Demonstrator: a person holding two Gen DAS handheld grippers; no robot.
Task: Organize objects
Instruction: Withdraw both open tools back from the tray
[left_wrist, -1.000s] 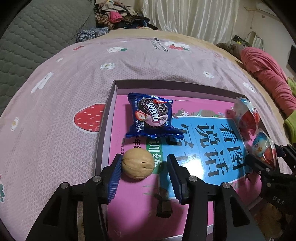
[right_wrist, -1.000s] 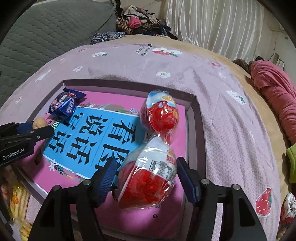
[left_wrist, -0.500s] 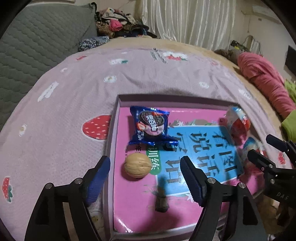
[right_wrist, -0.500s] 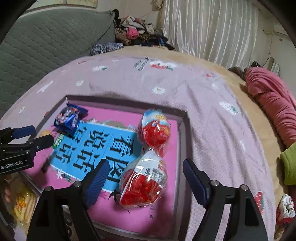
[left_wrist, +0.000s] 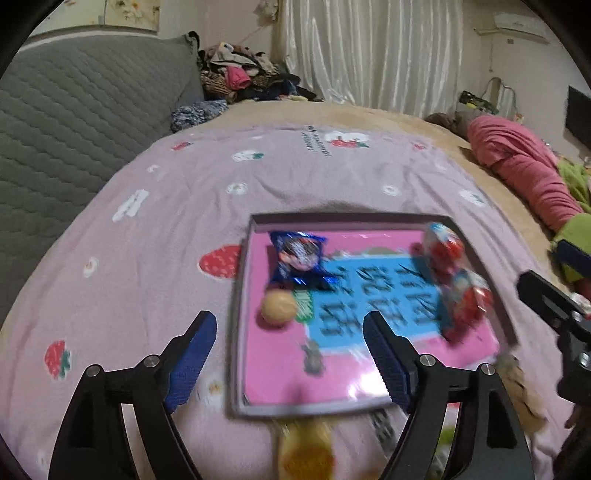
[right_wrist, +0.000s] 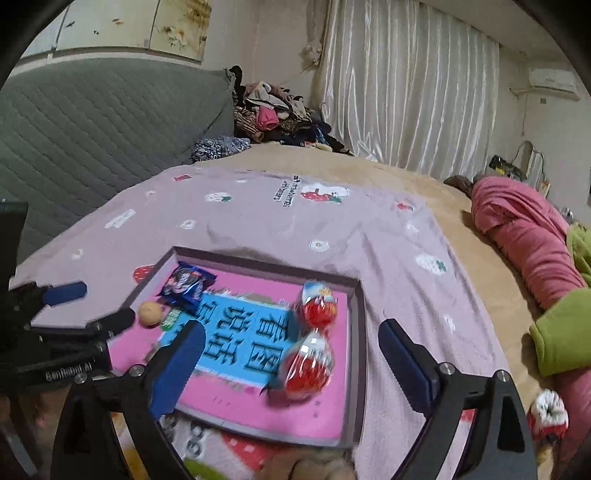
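A shallow grey-rimmed box (left_wrist: 239, 295) (right_wrist: 357, 332) with a pink and blue printed floor lies on the pink bedspread. Inside it are a walnut (left_wrist: 279, 312) (right_wrist: 149, 313), a blue cookie packet (left_wrist: 297, 258) (right_wrist: 187, 283) and two red and white wrapped chocolate eggs (left_wrist: 443, 248) (left_wrist: 468, 301) (right_wrist: 320, 303) (right_wrist: 308, 363). My left gripper (left_wrist: 290, 354) is open and empty, raised above the box's near left part. My right gripper (right_wrist: 291, 363) is open and empty, raised above the near egg.
Several snack packets (left_wrist: 304, 448) (right_wrist: 310, 467) lie blurred on the bedspread in front of the box. A grey quilted headboard (left_wrist: 74, 122) stands at the left. A pink bundle (right_wrist: 532, 236) and green cloth (right_wrist: 557, 332) lie at the right. Clothes (right_wrist: 273, 110) are piled at the back.
Both grippers have opened wide and pulled up and back from the box. The walnut and the near egg, earlier between the fingers, stay lying in the box.
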